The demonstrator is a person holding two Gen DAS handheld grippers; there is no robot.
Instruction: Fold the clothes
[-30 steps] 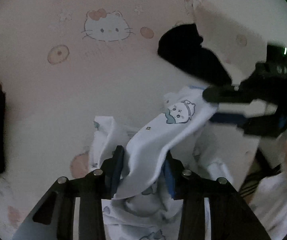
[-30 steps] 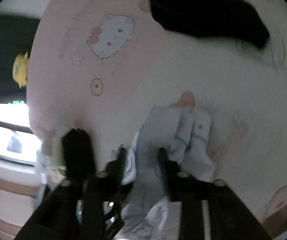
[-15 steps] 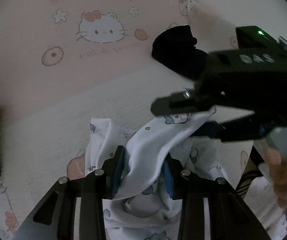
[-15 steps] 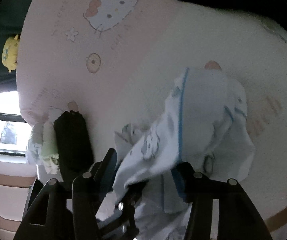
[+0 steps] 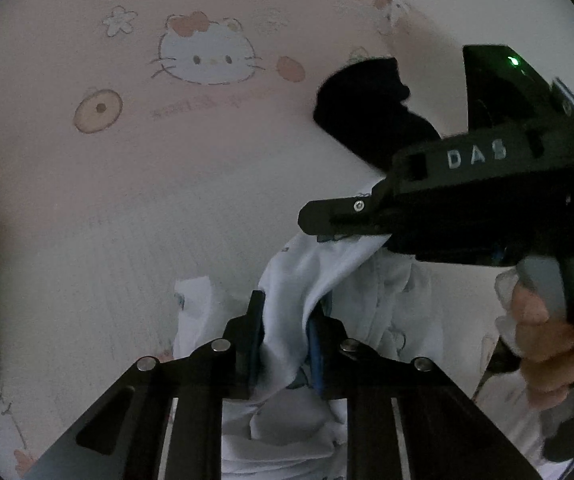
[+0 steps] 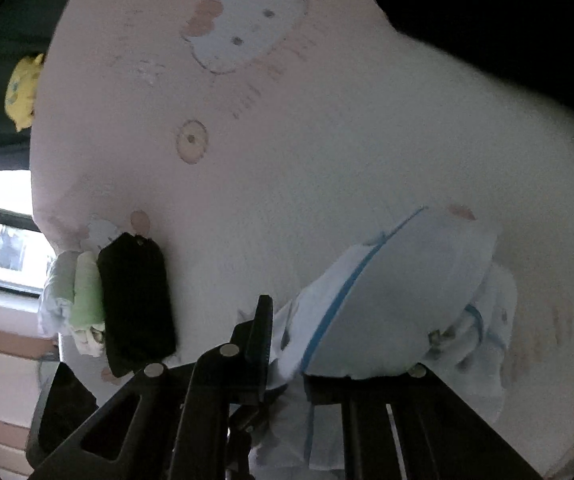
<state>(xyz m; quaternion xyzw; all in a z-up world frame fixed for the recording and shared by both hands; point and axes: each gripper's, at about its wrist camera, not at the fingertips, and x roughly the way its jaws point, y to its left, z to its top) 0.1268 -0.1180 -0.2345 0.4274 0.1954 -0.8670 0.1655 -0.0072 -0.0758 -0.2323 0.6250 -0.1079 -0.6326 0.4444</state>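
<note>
A small white garment with blue trim and cartoon prints (image 5: 307,276) hangs between both grippers over a pink Hello Kitty sheet (image 5: 127,184). My left gripper (image 5: 287,320) is shut on one edge of it. My right gripper (image 5: 339,224) comes in from the right, held by a hand, and is shut on the other edge. In the right wrist view the garment (image 6: 399,292) drapes over my right gripper (image 6: 287,336) and hides its right finger.
A black garment (image 5: 367,116) lies on the sheet at the back right. A folded black garment (image 6: 135,300) and rolled green and white pieces (image 6: 79,292) lie at the sheet's left edge. A yellow toy (image 6: 23,92) sits beyond the bed.
My right gripper has moved closer to the left one and lifted its edge of the white garment. The cloth now bunches up between the two grippers.
</note>
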